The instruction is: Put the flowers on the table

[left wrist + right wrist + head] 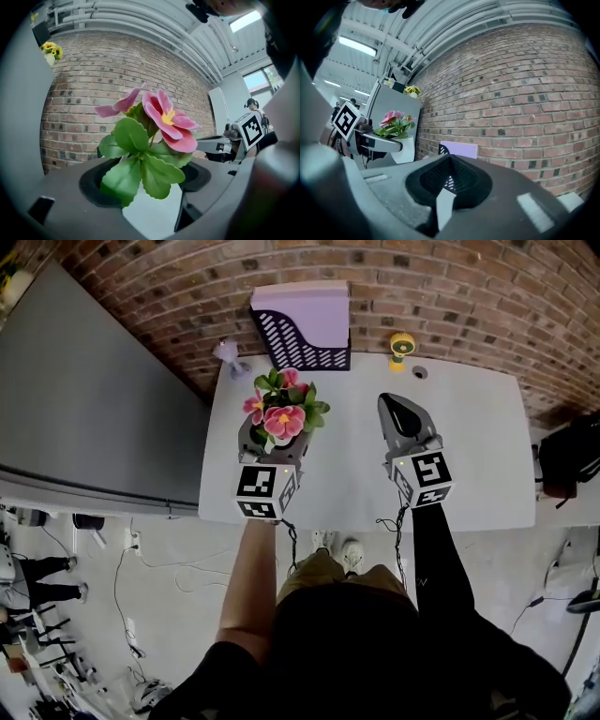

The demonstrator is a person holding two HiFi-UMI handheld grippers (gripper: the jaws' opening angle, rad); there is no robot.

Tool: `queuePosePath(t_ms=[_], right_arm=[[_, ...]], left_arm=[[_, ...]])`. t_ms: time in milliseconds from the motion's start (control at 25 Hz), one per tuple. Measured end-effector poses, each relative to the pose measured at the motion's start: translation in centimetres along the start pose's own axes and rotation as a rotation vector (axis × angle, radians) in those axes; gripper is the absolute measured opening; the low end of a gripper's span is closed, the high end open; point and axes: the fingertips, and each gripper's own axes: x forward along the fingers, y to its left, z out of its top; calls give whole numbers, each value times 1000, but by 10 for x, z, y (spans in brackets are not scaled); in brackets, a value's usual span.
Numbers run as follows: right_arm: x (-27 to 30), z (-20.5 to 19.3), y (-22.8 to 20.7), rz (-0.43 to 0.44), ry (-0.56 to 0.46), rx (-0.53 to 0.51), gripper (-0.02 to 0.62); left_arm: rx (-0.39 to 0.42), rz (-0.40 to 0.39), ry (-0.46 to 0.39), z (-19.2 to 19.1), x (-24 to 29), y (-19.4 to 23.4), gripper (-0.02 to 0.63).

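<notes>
Holding the flowers (284, 416) in their white pot (403, 149), your left gripper (274, 442) has its jaws set wide, one on each side of the pot. The pink blooms and green leaves rise above the jaws and fill most of the left gripper view. You have the plant over the left part of the white surface (487, 446), near its front edge. No view shows clearly whether the pot's base touches the surface. Your right gripper (392, 405) is well apart from it, to the right over the same surface. Its jaws are drawn together to a point with nothing between them, and they aim level at the brick wall (450, 287). At the back of the surface, against that wall, stands a black mesh file holder (302, 329) with lilac sheets in it. A small lilac object (228, 354) lies to its left and a small yellow object (402, 345) to its right. A grey partition (94, 399) runs along the left side.
</notes>
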Motion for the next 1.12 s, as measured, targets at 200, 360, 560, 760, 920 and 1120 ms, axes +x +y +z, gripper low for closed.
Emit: queuePosePath(t_ms=[200, 360, 560, 760, 920, 1120], right_arm=[[16, -12, -19, -65, 41, 23, 0], [31, -27, -27, -94, 87, 8, 0], [41, -51, -31, -102, 156, -31, 0], [48, -70, -36, -119, 203, -14, 0], [54, -84, -38, -119, 235, -15, 0], [58, -94, -41, -120, 266, -22, 0]], left_arm=[[-12, -85, 12, -12, 37, 8, 340], [3, -142, 47, -33, 68, 14, 341], [-33, -226, 53, -66, 98, 16, 340], [-133, -288, 64, -94, 125, 18, 341], [-133, -314, 96, -122, 144, 19, 341], [-124, -306, 182, -166, 167, 22, 341]])
